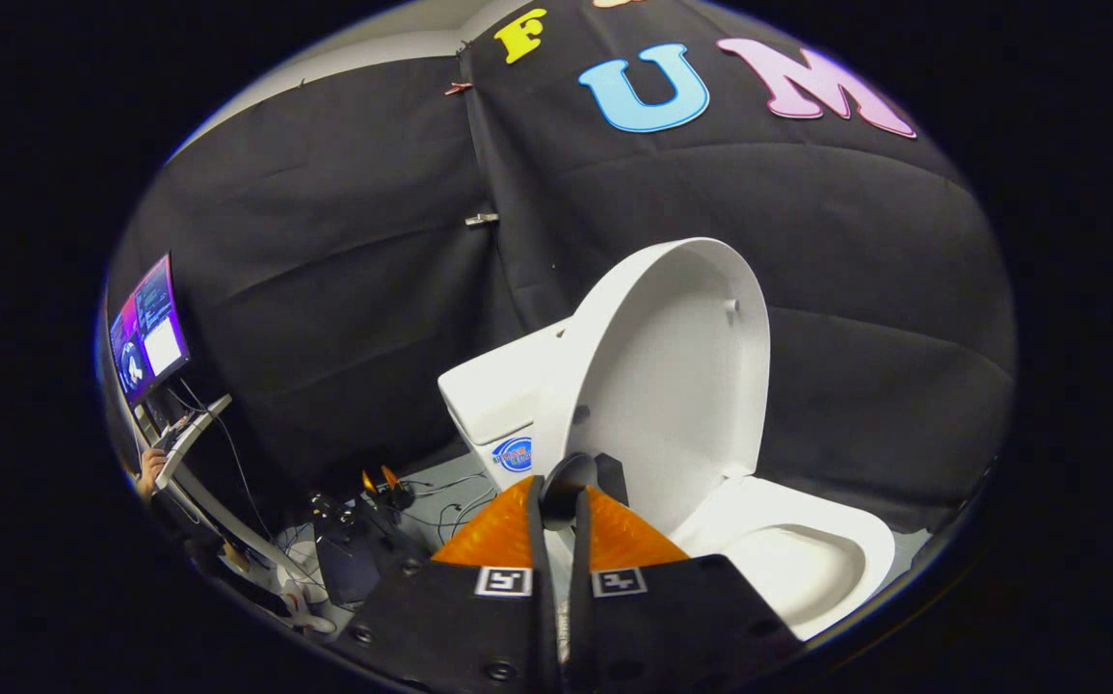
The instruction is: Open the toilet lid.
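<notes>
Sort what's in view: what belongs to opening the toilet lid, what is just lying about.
Job:
- toilet lid, raised upright
- seat
- tank
- gripper, jaws closed together before the lid's lower edge

Lying about:
- monitor
- cables on the floor
- stand

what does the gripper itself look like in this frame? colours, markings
The gripper has a black body with two orange ribbed wedge-shaped fingers, each edged in black. A square black-and-white marker tag sits at the base of each. Screws dot the black housing. The jaws stand closed together.

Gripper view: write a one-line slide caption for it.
Toilet lid raised upright against the tank, seat down; the gripper sits closed just before the lid's lower edge.
</notes>
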A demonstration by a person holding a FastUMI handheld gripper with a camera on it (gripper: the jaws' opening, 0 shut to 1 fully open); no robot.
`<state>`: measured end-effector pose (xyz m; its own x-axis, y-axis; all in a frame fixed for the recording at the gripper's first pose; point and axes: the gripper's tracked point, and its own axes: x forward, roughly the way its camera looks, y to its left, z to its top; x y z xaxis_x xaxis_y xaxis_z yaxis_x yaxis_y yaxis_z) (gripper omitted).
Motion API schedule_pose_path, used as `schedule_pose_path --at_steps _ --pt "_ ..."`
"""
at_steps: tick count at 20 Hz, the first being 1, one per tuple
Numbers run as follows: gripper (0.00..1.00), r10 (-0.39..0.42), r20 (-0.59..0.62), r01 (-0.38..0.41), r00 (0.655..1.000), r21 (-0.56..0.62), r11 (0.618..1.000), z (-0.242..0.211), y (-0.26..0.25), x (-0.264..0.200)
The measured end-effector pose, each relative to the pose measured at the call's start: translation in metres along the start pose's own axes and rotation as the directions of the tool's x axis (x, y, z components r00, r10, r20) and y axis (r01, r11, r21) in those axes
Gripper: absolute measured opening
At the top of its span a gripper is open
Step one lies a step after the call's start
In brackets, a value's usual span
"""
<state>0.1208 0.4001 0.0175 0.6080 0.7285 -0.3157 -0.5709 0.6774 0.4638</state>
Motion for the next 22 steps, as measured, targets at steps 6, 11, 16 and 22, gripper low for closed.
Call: schedule_pose_path --at_steps 6,11,16,22 --pt "0.40 0.030 -0.014 -0.031 0.999 -0.069 0.997 -0.006 0.031 0.022" --pt "0.82 0.070 0.013 -0.069 0.997 -0.073 0.995 -0.005 0.051 0.024" --pt "1.00 0.019 0.103 -0.005 0.995 -0.139 0.990 0.014 0.042 0.014" --pt "1.00 -0.055 0.195 0.085 0.979 -0.152 0.985 0.030 0.009 -0.033"
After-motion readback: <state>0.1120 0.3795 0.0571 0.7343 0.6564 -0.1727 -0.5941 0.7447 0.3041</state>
